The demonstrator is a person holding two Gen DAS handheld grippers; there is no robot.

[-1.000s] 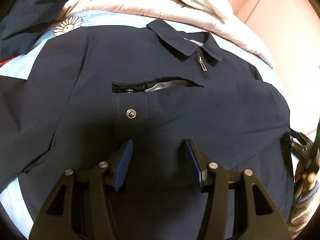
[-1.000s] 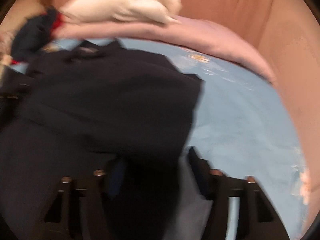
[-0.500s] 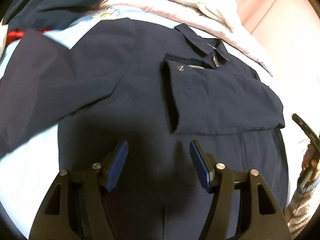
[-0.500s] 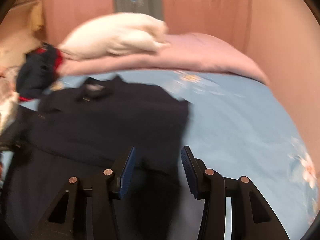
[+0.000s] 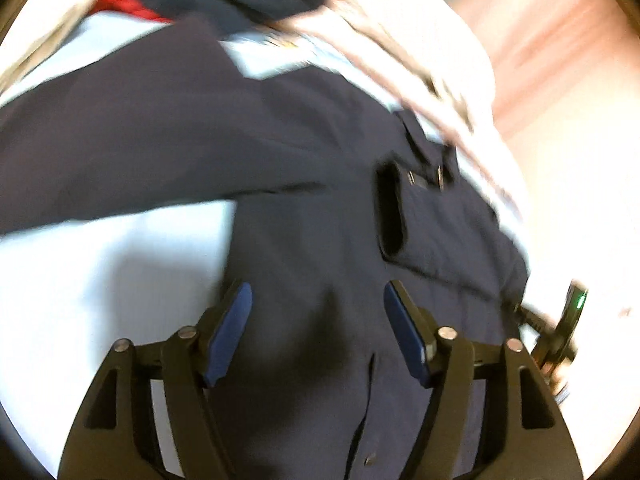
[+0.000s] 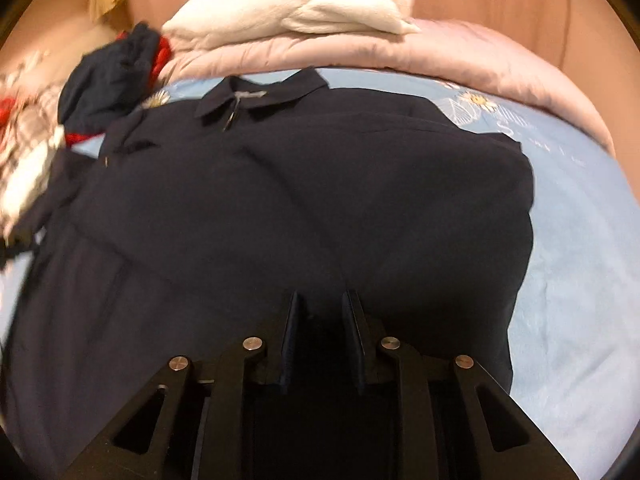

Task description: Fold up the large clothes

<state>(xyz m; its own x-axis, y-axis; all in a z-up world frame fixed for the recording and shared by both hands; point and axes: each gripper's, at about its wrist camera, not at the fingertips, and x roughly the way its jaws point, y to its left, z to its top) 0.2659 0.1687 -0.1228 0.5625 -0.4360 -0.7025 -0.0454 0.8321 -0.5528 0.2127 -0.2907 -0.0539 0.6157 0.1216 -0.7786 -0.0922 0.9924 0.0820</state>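
The navy jacket [image 6: 304, 208] lies spread on the light blue bed sheet [image 6: 580, 280], collar [image 6: 260, 100] at the far end from both claws and hem toward them, so its long axis runs straight ahead of each claw. One sleeve is folded across the chest, which leaves a straight folded edge on the right claw's right side. The other sleeve [image 5: 120, 152] stretches out flat, ahead of the left claw [image 5: 318, 332] and to its left. That claw hangs over the lower body of the jacket with its blue pads wide apart and nothing between them, and it looks the nearer one for bringing that sleeve in, a reach forward and to the left. The right claw [image 6: 322, 336] sits low over the hem with its pads drawn close; whether they pinch cloth I cannot tell, since everything there is dark. Beyond the collar are a pink quilt [image 6: 460, 56] and a white blanket [image 6: 304, 4].
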